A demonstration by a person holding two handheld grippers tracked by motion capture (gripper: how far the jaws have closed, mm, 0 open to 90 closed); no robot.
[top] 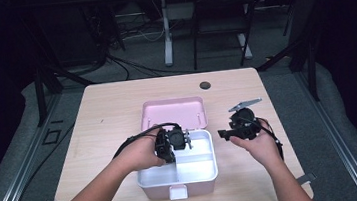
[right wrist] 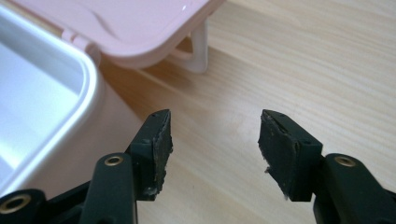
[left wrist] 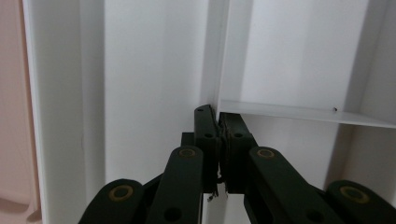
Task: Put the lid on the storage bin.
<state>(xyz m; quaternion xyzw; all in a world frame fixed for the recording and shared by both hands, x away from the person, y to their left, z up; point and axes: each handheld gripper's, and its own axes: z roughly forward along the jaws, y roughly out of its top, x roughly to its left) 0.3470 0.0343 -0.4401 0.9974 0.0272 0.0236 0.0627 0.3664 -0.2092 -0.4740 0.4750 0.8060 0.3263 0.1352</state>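
Risk first: with the left gripper (top: pixel 173 142) pinched on the thin white divider (left wrist: pixel 217 56) inside the box (top: pixel 209 170), any pull upward or sideways probably drags the whole light box across the table (top: pixel 117 112), or tips it, rather than freeing the tray insert; nothing holding the box down. Could also slip off, the divider's edge being narrow and smooth. Pink lid (top: pixel 172 112) standing open behind, hinged at the far rim, likely to flop or get knocked if the box jerks. In the left gripper view, jaws nearly closed, pads pressed together on the divider's edge where a cross wall (left wrist: pixel 303 113) meets it. Right gripper (top: pixel 226 134) held just off the box's right side above bare table, jaws about half apart, nothing between them, touching nothing; box rim (right wrist: pixel 91 88) and lid corner near its left jaw.
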